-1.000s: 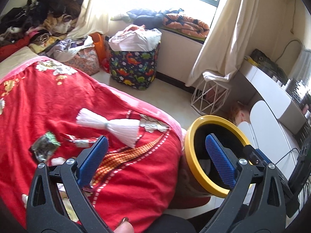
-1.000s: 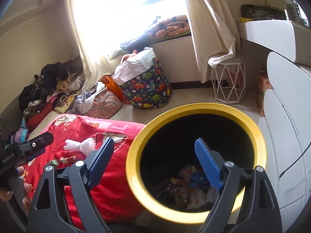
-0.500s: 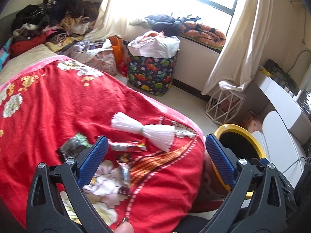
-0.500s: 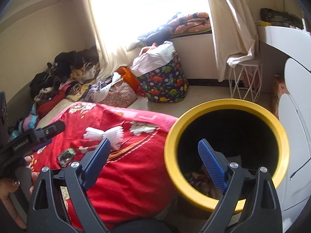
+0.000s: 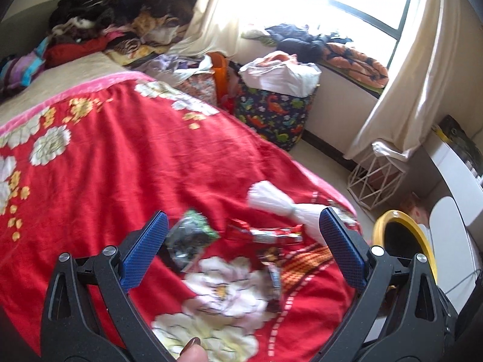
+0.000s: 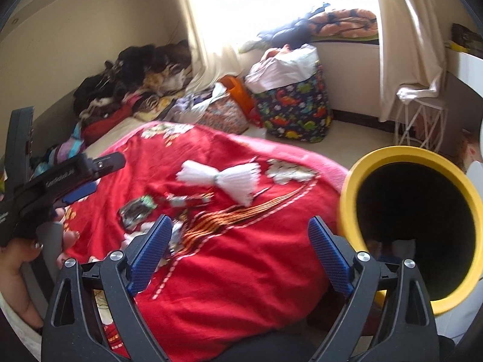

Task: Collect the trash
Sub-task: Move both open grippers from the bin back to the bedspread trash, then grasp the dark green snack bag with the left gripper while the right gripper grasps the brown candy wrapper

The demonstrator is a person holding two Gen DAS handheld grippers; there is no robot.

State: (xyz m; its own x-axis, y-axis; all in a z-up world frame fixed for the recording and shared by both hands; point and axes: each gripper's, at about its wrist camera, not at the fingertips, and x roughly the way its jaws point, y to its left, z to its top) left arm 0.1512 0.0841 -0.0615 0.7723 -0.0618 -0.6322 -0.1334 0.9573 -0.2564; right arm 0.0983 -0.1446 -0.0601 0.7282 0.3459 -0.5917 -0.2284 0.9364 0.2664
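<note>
Both of your grippers have swung away from the bin (image 6: 407, 229) toward the bed: a second ago the right view looked straight down into the bin, and now the bin sits at its right edge while the wrappers have come forward between the left fingers. The trash lies on the red blanket (image 5: 126, 163): a dark foil packet (image 5: 188, 238), a red wrapper (image 5: 265, 233) just beside it, a smaller wrapper (image 5: 273, 274) nearer you, and a white tassel (image 5: 280, 203) behind. Your left gripper (image 5: 240, 250) is released and empty, hovering above the wrappers. Your right gripper (image 6: 240, 256) is spread wide too, holding nothing. You appear to be between drops, reaching for the next piece. Next, lower the left fingers around one wrapper and pinch without catching the blanket.
</note>
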